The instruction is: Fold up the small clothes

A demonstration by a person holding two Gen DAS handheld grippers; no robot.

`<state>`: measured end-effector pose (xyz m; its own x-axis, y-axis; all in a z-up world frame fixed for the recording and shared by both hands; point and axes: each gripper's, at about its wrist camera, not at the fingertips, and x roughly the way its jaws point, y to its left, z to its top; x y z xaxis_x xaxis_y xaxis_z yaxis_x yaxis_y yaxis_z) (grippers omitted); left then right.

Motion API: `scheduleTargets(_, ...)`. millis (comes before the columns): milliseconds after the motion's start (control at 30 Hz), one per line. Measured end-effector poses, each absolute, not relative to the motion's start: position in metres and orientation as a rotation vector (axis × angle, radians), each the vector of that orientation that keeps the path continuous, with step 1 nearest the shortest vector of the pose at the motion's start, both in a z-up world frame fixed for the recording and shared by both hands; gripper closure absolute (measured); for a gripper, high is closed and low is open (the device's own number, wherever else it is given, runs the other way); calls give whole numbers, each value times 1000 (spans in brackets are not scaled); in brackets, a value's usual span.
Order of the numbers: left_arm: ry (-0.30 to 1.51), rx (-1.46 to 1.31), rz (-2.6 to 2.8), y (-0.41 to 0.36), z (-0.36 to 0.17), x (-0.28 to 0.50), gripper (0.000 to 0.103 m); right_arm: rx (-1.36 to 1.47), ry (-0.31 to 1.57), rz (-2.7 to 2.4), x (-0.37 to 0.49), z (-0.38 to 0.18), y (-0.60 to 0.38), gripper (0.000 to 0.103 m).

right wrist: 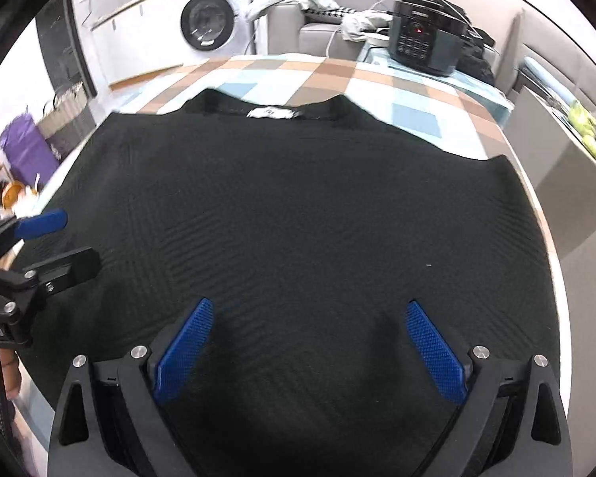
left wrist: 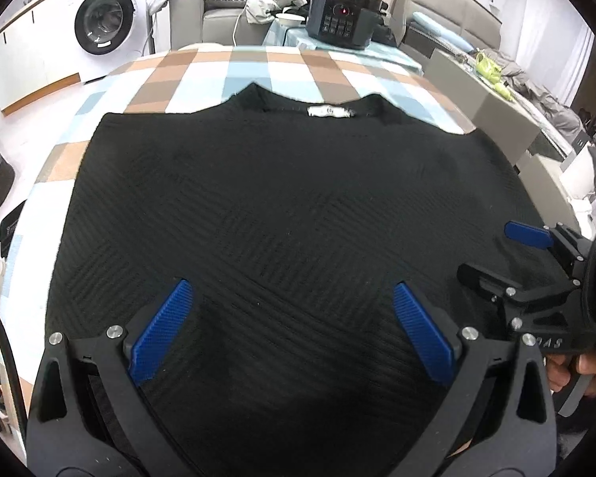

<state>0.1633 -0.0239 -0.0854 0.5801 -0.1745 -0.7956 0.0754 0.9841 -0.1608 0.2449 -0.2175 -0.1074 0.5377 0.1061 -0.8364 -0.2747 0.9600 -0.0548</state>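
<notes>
We see a black ribbed knit garment spread flat over a table covered with a checked cloth of brown, pale blue and white squares, its collar with a small white label lying at the far side. Our left gripper hangs over the near part of the garment with its blue textured pads spread wide apart, nothing between them. Our right gripper sits likewise over the near part of the fabric, blue pads parted and empty. Each tool shows at the edge of the other's view, over the garment's side edges. At the table's far end stands a dark electric pressure cooker with a red display, and a white front-loading washing machine stands beyond on the left.
</notes>
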Motion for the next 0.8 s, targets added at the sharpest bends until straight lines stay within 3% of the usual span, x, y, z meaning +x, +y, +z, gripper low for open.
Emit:
scheduleTargets(567, 953, -111, -39, 36, -99, 139, 2, -107, 970, 144, 229, -112, -309, 4)
scheduleTargets(800, 931, -184, -45, 41, -92, 90, 2, -133, 945, 181, 182, -106, -279, 4)
